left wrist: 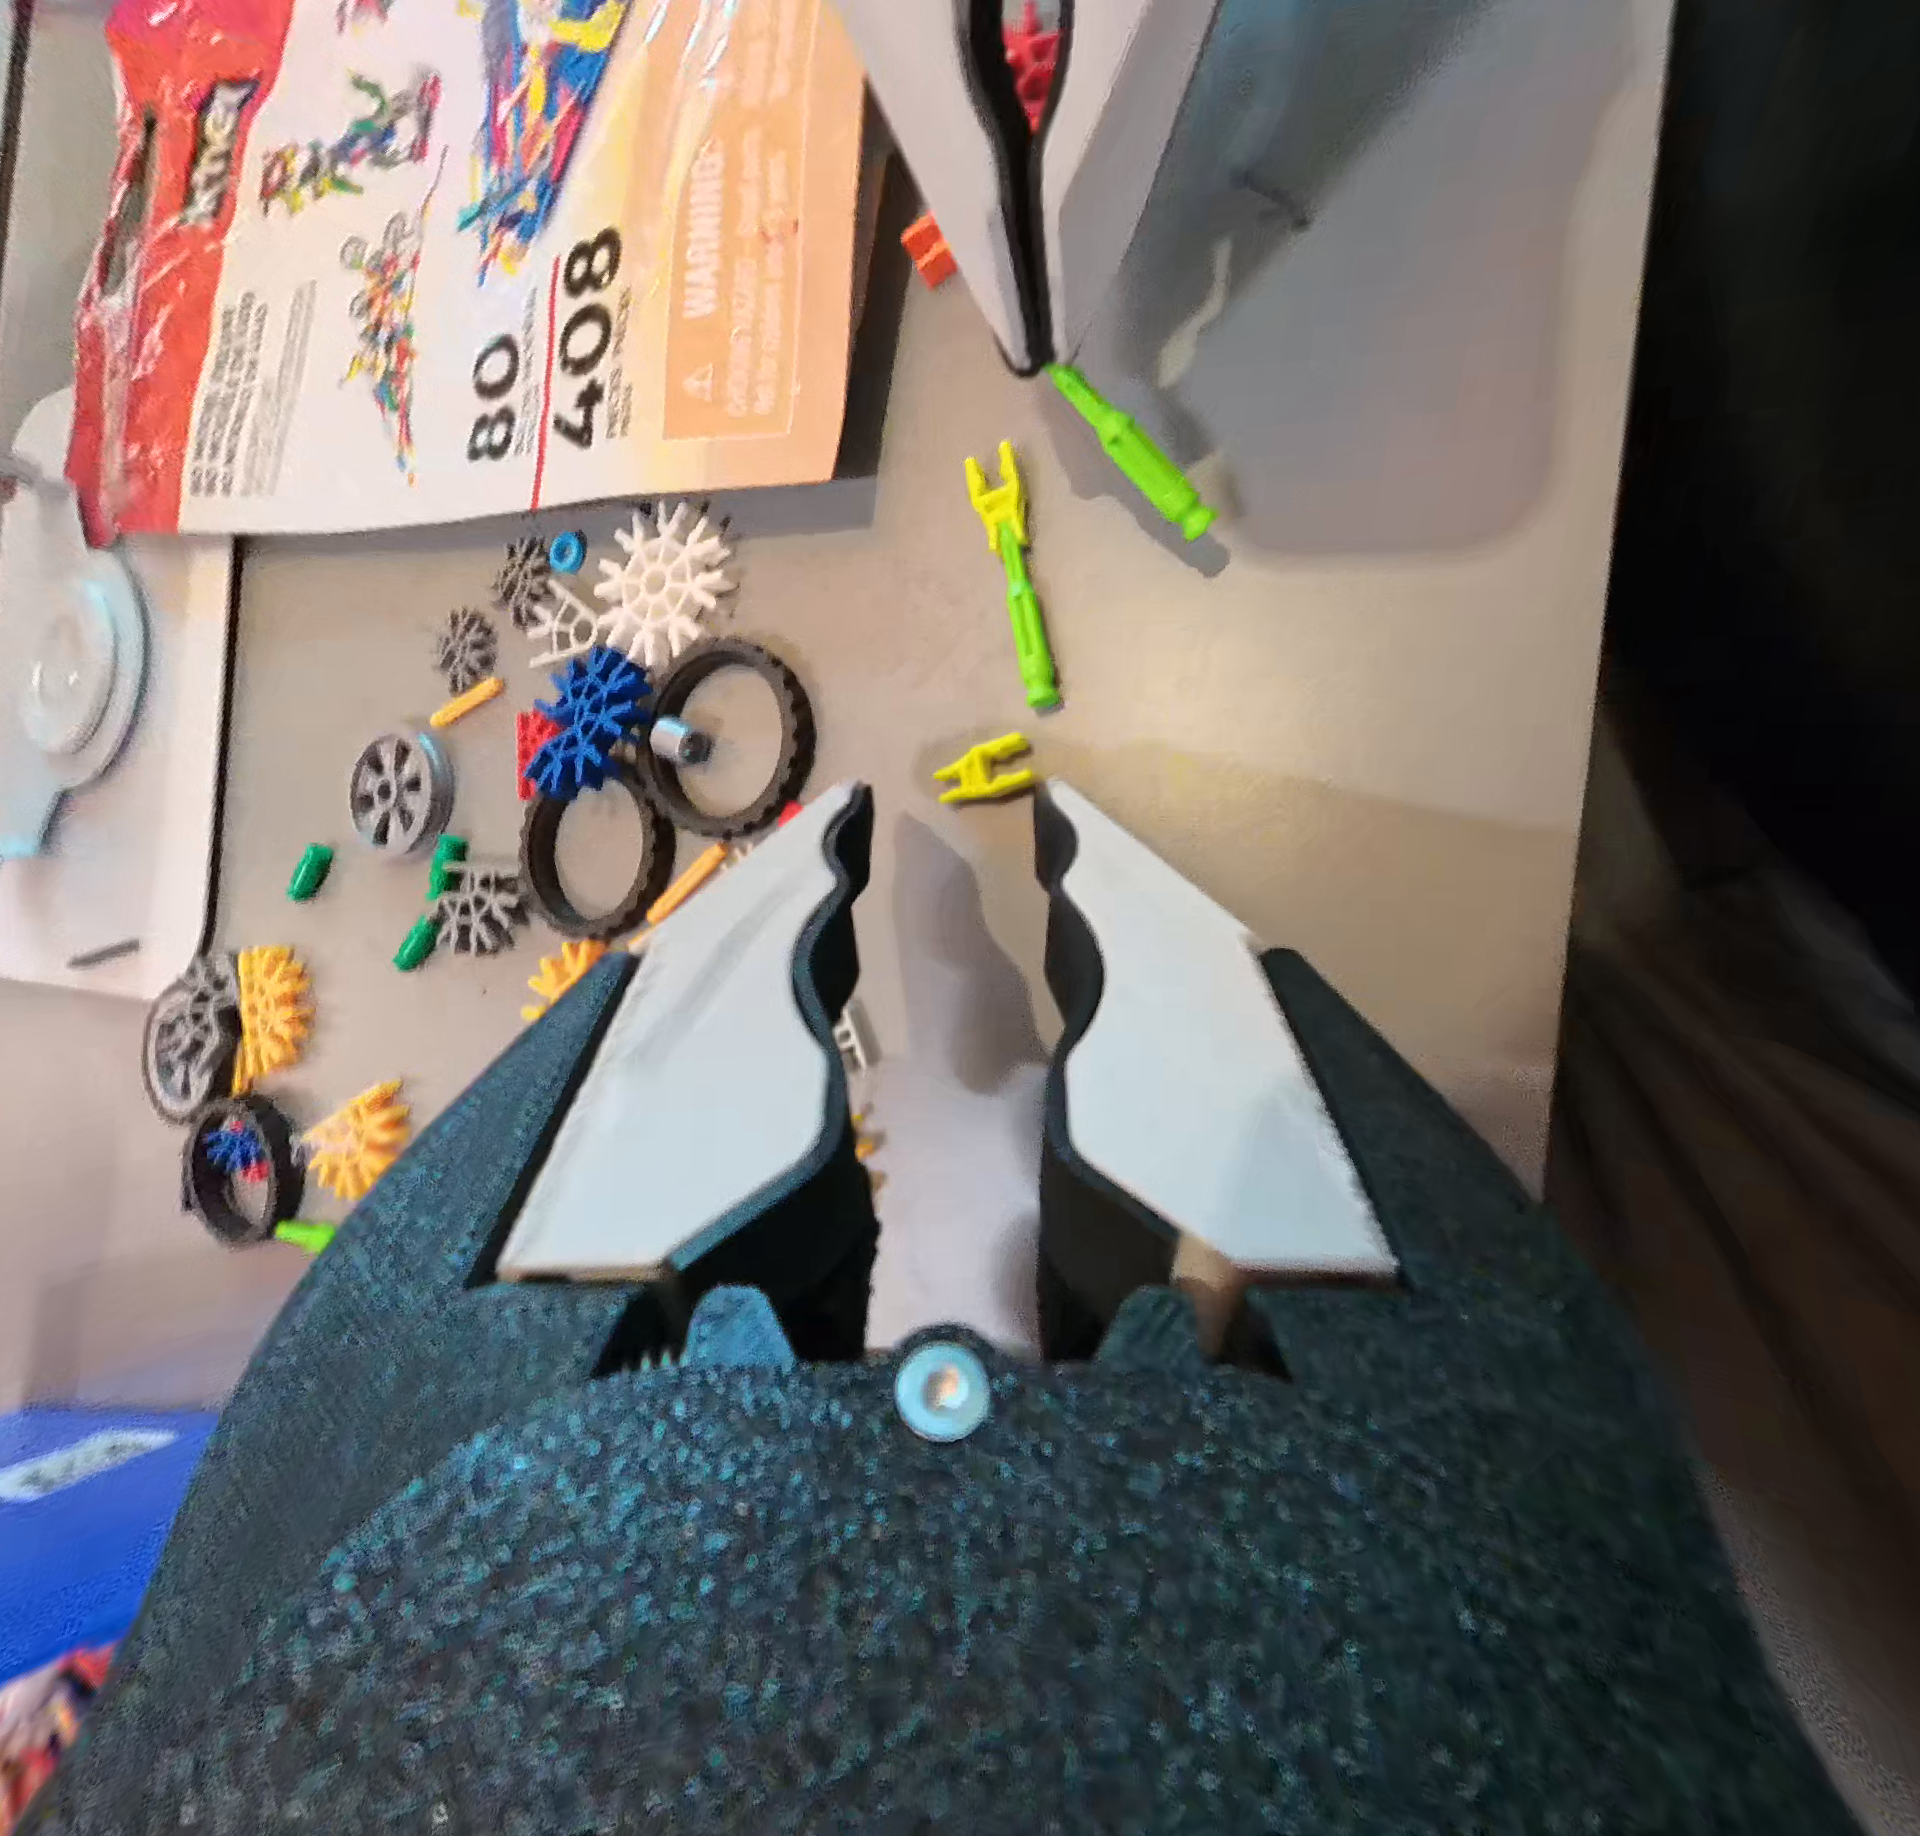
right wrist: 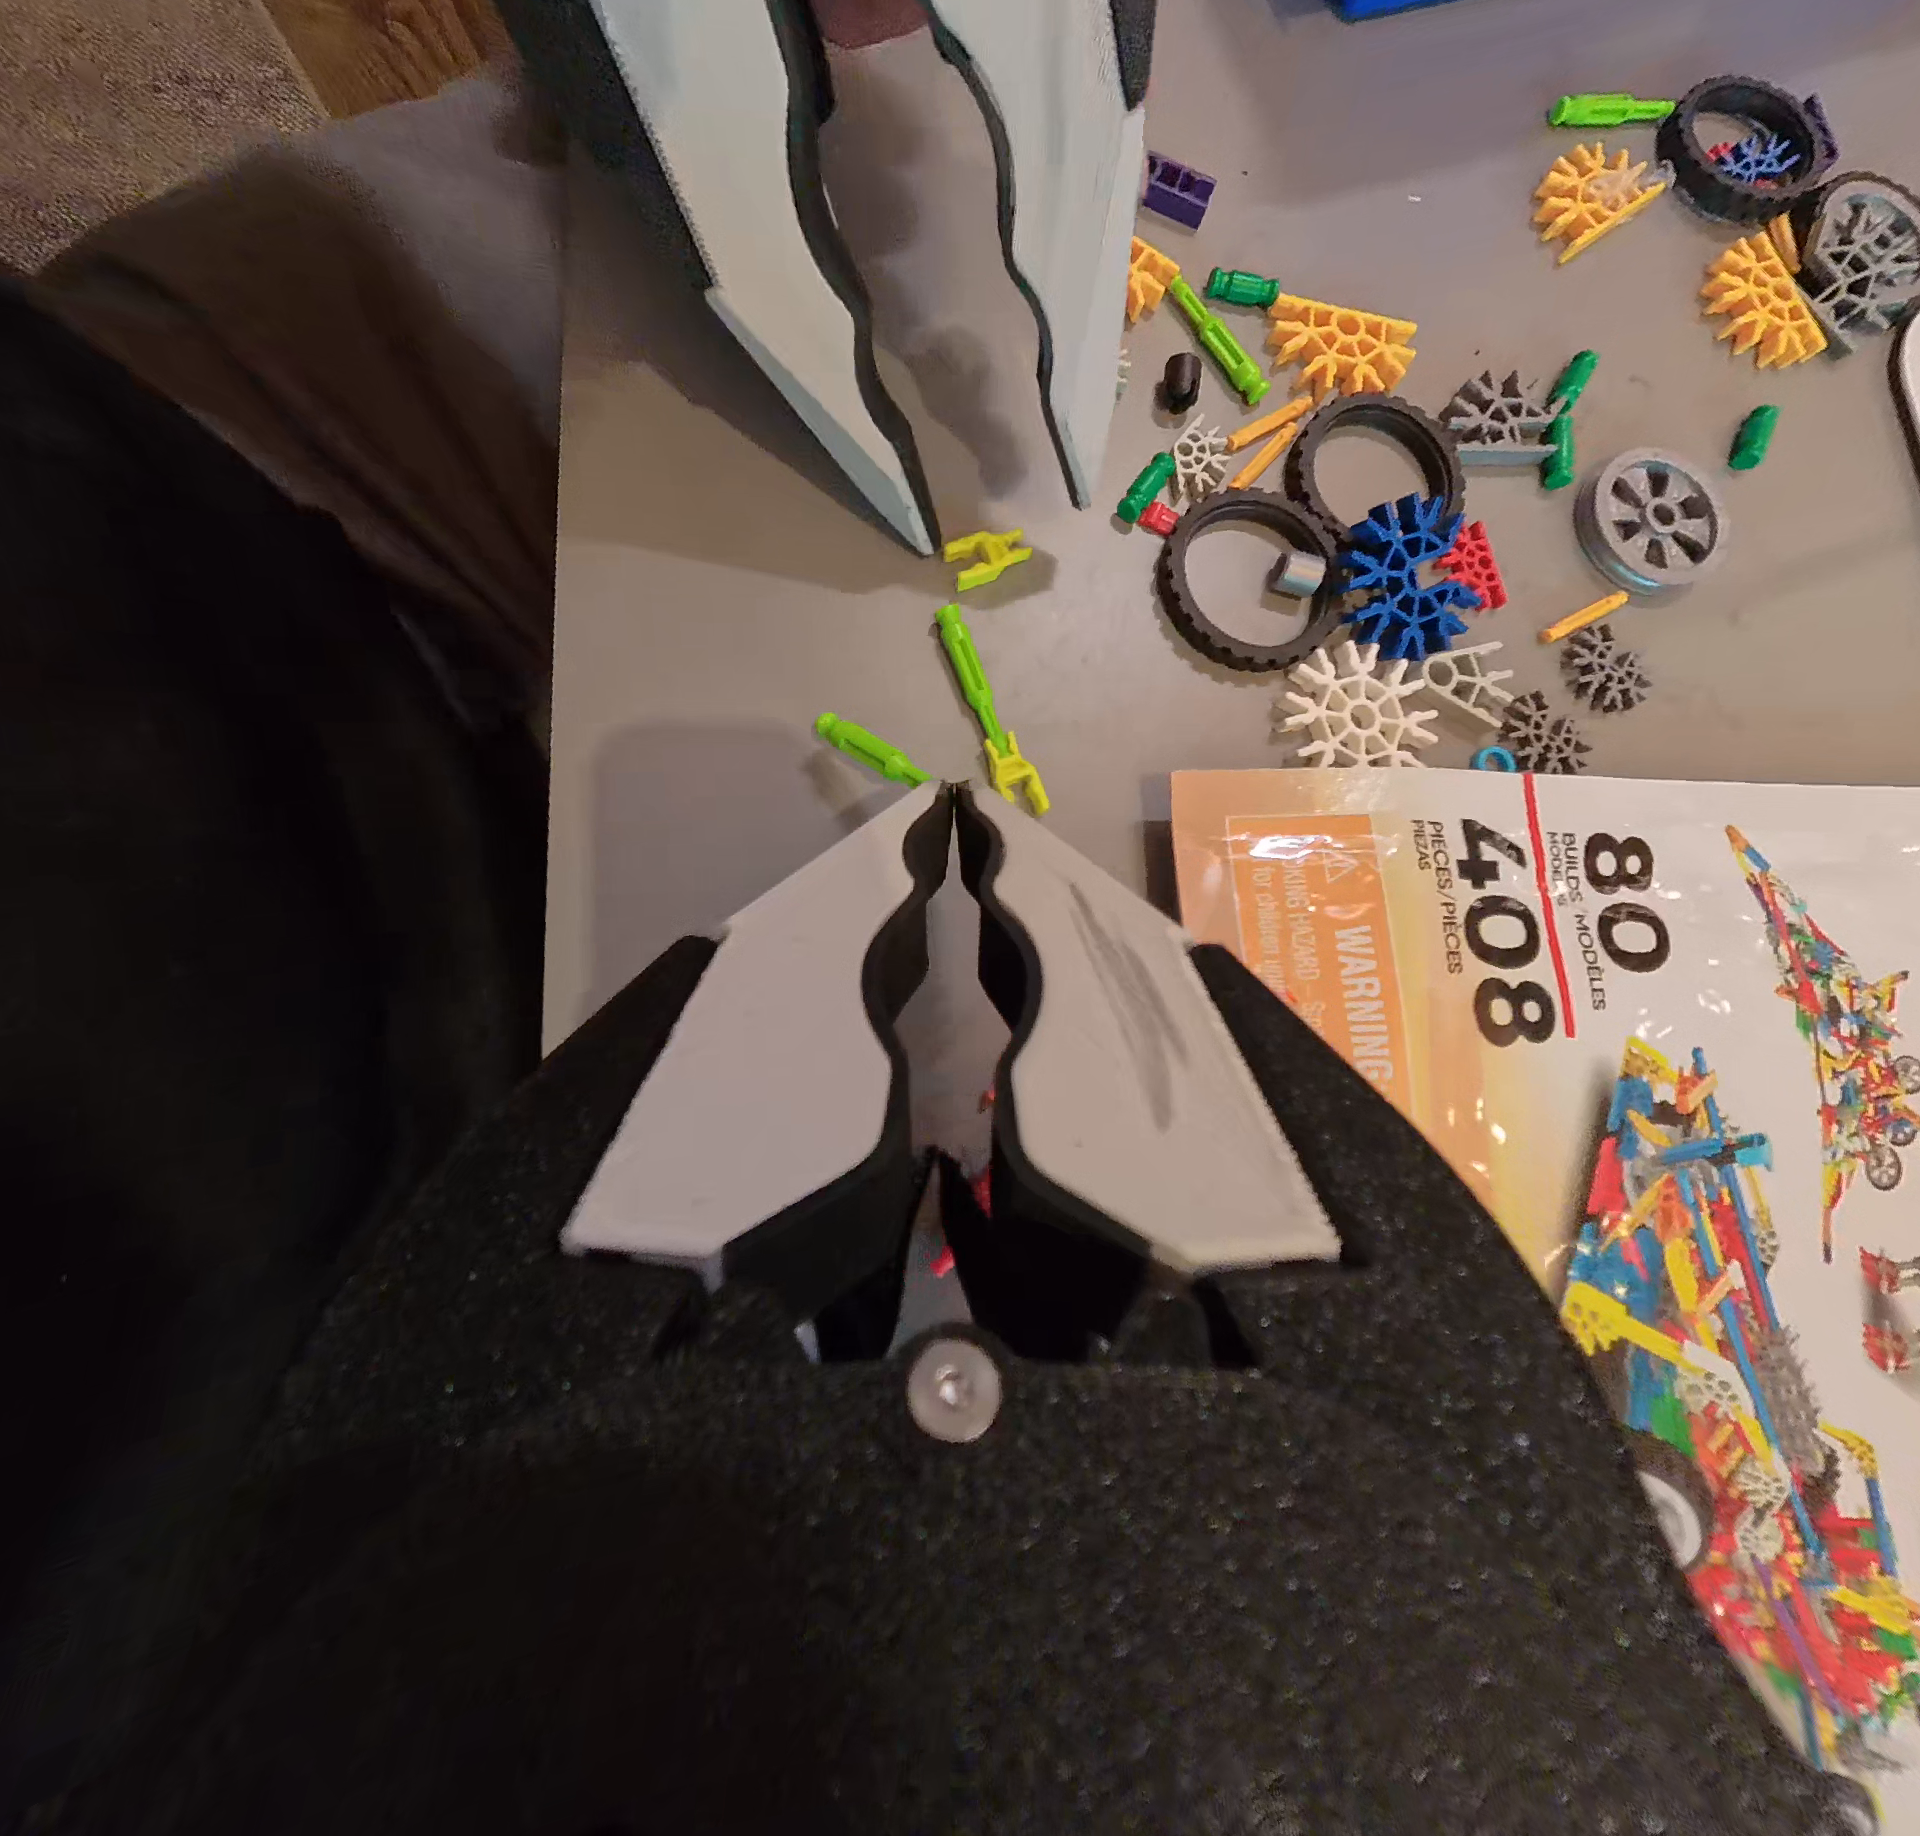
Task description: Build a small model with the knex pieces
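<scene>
My left gripper point(left wrist: 953, 799) is open and empty, low over the grey table point(left wrist: 1299, 851). A small yellow clip connector point(left wrist: 982, 766) lies just beyond its tips. In the right wrist view the left gripper point(right wrist: 1003, 524) reaches in from the top, with the yellow clip point(right wrist: 987, 555) between its tips. My right gripper point(right wrist: 951, 789) is shut, pinching the end of a light green rod point(right wrist: 868, 747). The left wrist view shows this rod point(left wrist: 1132, 451) sticking out from the right gripper point(left wrist: 1029, 363). A second green rod with a yellow connector on it point(right wrist: 982, 706) lies between the grippers.
A pile of loose pieces lies beside the grippers: black tyres point(right wrist: 1242, 581), blue connectors point(right wrist: 1397, 576), a white snowflake connector point(right wrist: 1351, 711), grey wheels point(right wrist: 1652, 519) and orange fans point(right wrist: 1340, 337). A printed plastic bag point(right wrist: 1558, 1059) lies by the right gripper. The table edge point(right wrist: 551, 747) is close. There is about 7 cm between the tips of the two grippers. From the left gripper's tips to the white snowflake connector point(right wrist: 1351, 711) is close to 8 cm. Look for it in the left wrist view point(left wrist: 664, 589) too.
</scene>
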`<state>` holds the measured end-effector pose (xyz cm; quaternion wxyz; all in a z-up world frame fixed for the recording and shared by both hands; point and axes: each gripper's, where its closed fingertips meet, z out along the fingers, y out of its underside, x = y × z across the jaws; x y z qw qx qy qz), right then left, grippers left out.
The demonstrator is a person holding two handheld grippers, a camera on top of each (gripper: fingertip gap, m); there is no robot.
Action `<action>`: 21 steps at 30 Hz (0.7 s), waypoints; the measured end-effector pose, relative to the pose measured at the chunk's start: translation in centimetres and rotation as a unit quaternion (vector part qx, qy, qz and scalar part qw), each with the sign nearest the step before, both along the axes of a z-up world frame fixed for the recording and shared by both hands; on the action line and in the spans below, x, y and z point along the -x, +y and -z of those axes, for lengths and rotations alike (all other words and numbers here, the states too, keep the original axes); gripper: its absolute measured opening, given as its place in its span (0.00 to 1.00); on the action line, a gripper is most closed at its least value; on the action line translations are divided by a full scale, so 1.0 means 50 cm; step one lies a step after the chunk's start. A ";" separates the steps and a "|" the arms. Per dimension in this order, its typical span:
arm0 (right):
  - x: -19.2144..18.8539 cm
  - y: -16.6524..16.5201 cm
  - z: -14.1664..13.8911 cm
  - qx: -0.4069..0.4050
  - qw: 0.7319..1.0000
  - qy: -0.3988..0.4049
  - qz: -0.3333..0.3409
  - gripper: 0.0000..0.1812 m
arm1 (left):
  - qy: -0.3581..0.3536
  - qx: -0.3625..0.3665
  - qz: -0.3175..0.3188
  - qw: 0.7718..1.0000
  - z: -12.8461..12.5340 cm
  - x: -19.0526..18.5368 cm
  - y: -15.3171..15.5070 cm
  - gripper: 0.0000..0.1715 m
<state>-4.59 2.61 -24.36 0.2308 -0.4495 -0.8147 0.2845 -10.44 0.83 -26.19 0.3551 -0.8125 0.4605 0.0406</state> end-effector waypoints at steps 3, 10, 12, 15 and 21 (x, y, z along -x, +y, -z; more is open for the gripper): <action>-0.005 -0.004 0.007 0.001 1.000 -0.003 0.001 0.00 | -0.025 0.036 0.010 0.999 0.005 -0.008 -0.002 0.14; -0.015 0.009 0.013 -0.002 1.000 -0.005 0.008 0.00 | -0.066 0.046 -0.051 0.995 0.012 -0.009 -0.016 0.03; -0.033 0.018 0.004 0.007 1.000 -0.005 0.009 0.00 | -0.068 0.046 -0.064 0.995 0.012 -0.011 -0.026 0.02; -0.073 0.026 0.005 -0.010 1.000 -0.020 0.003 0.04 | -0.061 0.061 -0.050 0.995 0.009 -0.020 -0.049 0.06; -0.138 0.066 0.020 -0.043 0.997 -0.056 -0.005 0.07 | -0.052 0.040 -0.048 0.997 -0.006 0.004 -0.028 0.16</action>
